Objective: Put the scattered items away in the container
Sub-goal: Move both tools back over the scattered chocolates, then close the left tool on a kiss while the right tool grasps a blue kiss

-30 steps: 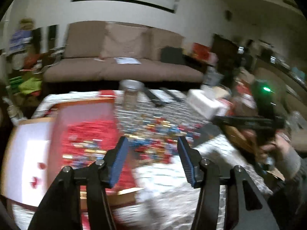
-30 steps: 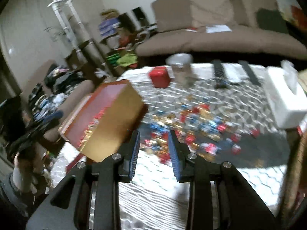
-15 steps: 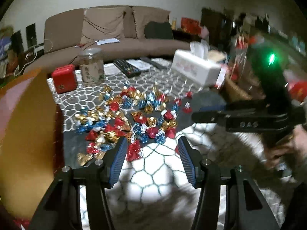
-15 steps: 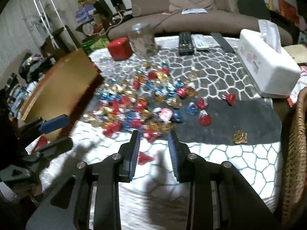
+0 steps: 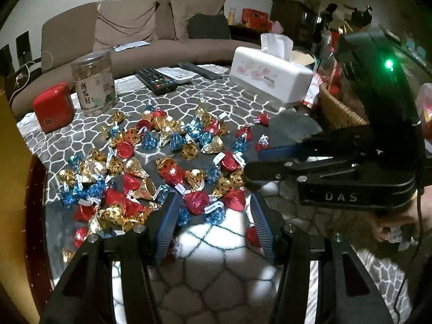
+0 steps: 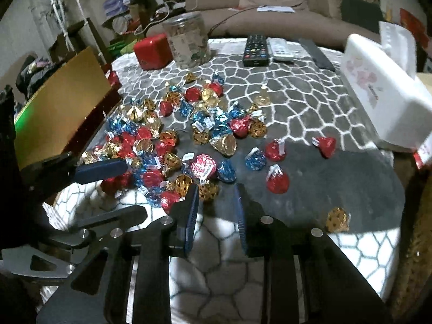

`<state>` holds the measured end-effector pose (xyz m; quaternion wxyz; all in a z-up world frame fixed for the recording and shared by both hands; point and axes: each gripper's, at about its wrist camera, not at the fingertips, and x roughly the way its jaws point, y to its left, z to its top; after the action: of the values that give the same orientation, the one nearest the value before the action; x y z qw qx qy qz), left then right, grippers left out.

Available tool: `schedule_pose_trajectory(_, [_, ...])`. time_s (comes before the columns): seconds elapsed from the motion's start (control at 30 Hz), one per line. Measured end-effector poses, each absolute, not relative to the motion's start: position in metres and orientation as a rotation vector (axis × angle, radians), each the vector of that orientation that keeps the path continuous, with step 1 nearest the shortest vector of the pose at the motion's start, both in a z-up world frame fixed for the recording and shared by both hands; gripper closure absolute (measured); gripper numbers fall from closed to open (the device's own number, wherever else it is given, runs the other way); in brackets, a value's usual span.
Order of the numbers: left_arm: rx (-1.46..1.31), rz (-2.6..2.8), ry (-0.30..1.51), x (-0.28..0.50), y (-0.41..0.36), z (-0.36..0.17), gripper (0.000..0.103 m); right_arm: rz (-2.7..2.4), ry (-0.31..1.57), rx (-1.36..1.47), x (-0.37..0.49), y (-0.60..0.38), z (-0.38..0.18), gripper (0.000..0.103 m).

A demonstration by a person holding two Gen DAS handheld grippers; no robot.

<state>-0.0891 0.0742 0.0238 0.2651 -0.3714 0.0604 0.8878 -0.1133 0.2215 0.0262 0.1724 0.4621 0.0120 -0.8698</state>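
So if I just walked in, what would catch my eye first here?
The heap of foil candies, red, gold and blue, spilled across the middle of the table. Next, the two black grippers over its near edge: the left gripper open and empty, the right gripper closing on nothing. Behind stand a jar and a white tissue box.

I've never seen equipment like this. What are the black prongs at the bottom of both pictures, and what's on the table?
Each picture comes from a camera on a handheld two-finger gripper, one per hand. The left gripper stands open and empty at the near edge of a pile of foil-wrapped red, blue and gold candies. The right gripper is closing, with nothing between its jaws; it also shows sideways in the left view. On the stone-patterned table lie a gold and red box, clear jar, small red tin, remotes and white tissue box.
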Motion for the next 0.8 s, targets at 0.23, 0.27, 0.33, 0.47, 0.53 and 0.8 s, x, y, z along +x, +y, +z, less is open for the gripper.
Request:
schedule_pose_trajectory(0.23, [-1.009,2.379,0.181,-0.097,0.082,0.02,0.069,-2.443,0.05,1.307,-0.126,0.214,0.017,0.078])
schedule_pose_trajectory(0.27, [-1.011,2.378,0.189,-0.097,0.083,0.019,0.072,-2.443,0.035,1.304,-0.127,0.215,0.016,0.08])
schedule_pose_trajectory(0.33, [-0.998,2.384,0.194,-0.097,0.085,0.019,0.079,-2.435,-0.006,1.304,-0.127,0.218,0.016,0.09])
schedule_pose_trajectory(0.47, [-1.0,2.385,0.173,-0.096,0.085,0.021,0.101,-2.447,-0.02,1.282,-0.123,0.221,0.025,0.092])
schedule_pose_trajectory(0.53, [-1.006,2.381,0.149,-0.094,0.083,0.022,0.102,-2.446,-0.038,1.269,-0.121,0.222,0.03,0.092])
schedule_pose_trajectory(0.8, [-1.015,2.424,0.12,-0.085,0.07,0.042,0.102,-2.453,-0.094,1.208,-0.108,0.223,0.055,0.092])
